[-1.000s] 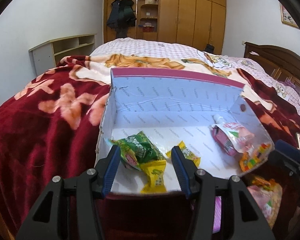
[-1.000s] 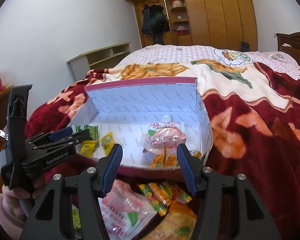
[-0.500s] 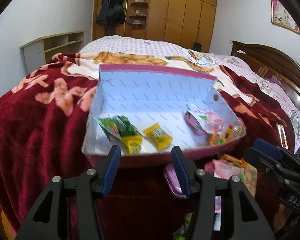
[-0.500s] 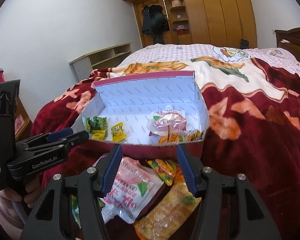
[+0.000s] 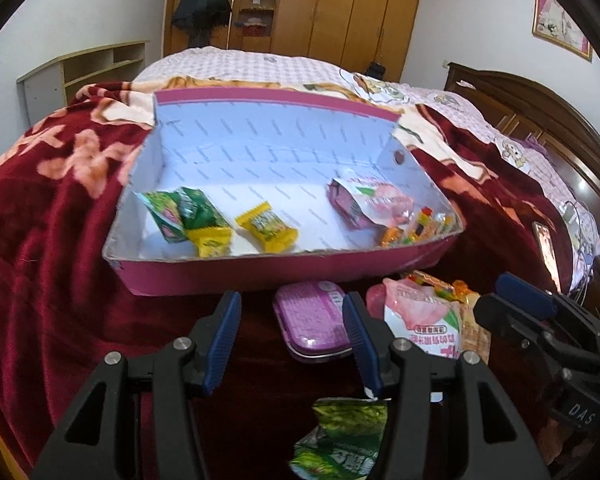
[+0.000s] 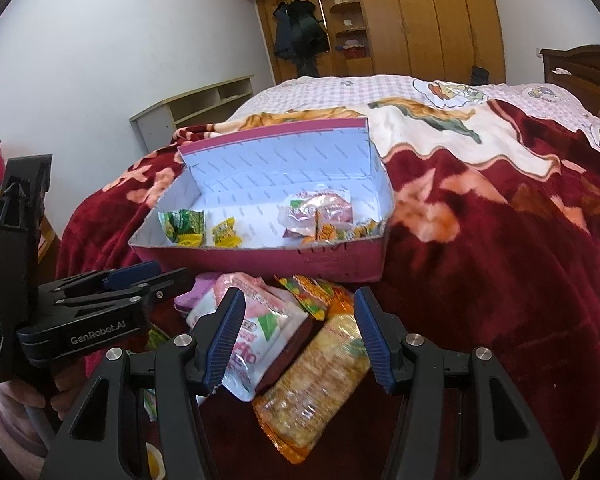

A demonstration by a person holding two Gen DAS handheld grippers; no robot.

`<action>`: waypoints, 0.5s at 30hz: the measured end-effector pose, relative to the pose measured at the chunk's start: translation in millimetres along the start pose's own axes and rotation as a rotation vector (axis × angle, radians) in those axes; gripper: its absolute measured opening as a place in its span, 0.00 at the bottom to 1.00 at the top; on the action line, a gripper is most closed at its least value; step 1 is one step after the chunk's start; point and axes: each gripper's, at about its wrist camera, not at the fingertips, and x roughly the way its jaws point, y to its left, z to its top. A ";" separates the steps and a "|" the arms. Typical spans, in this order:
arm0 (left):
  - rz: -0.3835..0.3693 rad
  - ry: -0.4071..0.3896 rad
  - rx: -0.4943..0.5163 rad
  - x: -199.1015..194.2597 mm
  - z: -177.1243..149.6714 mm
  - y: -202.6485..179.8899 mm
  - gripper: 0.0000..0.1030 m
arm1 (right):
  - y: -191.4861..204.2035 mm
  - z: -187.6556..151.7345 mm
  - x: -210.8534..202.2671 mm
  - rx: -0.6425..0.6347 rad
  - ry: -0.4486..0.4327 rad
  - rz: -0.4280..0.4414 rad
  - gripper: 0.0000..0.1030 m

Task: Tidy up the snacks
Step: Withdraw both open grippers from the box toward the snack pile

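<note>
Snacks still loose lie below and between both claws, in front of the box [image 5: 236, 276]. Left claw [image 5: 292, 332] gapes empty over the purple tin [image 5: 312, 320]; right claw [image 6: 300, 332] gapes empty above the pink pouch [image 6: 260, 320]. Best lowered squarely, pinching one packet only.

Box [image 5: 284, 268] – magenta outside, white inside with faint grey dashes; blanket [image 5: 40, 216] dark red with peach flowers; sheet [image 6: 340, 88] pink-white check; tin [image 5: 312, 320] purple; green packs [image 5: 180, 214] and yellow candies [image 5: 266, 226] in box; pouch [image 6: 260, 320] pink-white with green leaf; orange pack [image 6: 316, 376] – yellow-orange; pads [image 5: 224, 336] blue on black; wardrobe [image 5: 340, 8] brown wood.
</note>
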 end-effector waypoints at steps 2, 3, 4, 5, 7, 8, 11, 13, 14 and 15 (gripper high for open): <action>-0.004 0.019 0.002 5.8 -1.5 -2.6 0.54 | -2.7 -1.9 -0.3 0.011 0.007 0.000 0.56; -0.004 0.026 0.001 8.0 -2.2 -3.2 0.54 | -3.9 -2.7 -0.3 0.015 0.011 -0.001 0.56; -0.003 0.034 -0.001 10.9 -3.1 -4.1 0.54 | -4.7 -3.6 -0.4 0.019 0.013 -0.002 0.56; -0.002 0.036 -0.002 12.9 -3.6 -4.7 0.54 | -5.8 -4.4 -0.5 0.023 0.016 -0.003 0.56; 0.004 0.037 -0.003 16.3 -3.8 -5.8 0.55 | -8.1 -6.1 -0.8 0.031 0.019 -0.003 0.56; 0.008 0.035 -0.004 17.5 -3.8 -6.3 0.57 | -9.4 -6.7 -0.6 0.035 0.020 -0.001 0.56; 0.016 0.039 -0.015 22.4 -3.5 -6.4 0.59 | -14.0 -9.2 0.1 0.052 0.024 0.001 0.56; 0.008 0.053 -0.028 26.2 -4.5 -6.1 0.59 | -16.7 -10.5 0.4 0.062 0.028 0.003 0.56; 0.006 0.054 -0.033 27.1 -5.4 -5.7 0.59 | -17.7 -10.7 0.7 0.067 0.029 0.005 0.56; 0.007 0.050 -0.035 27.4 -6.3 -5.6 0.59 | -18.8 -11.2 0.7 0.070 0.030 0.006 0.56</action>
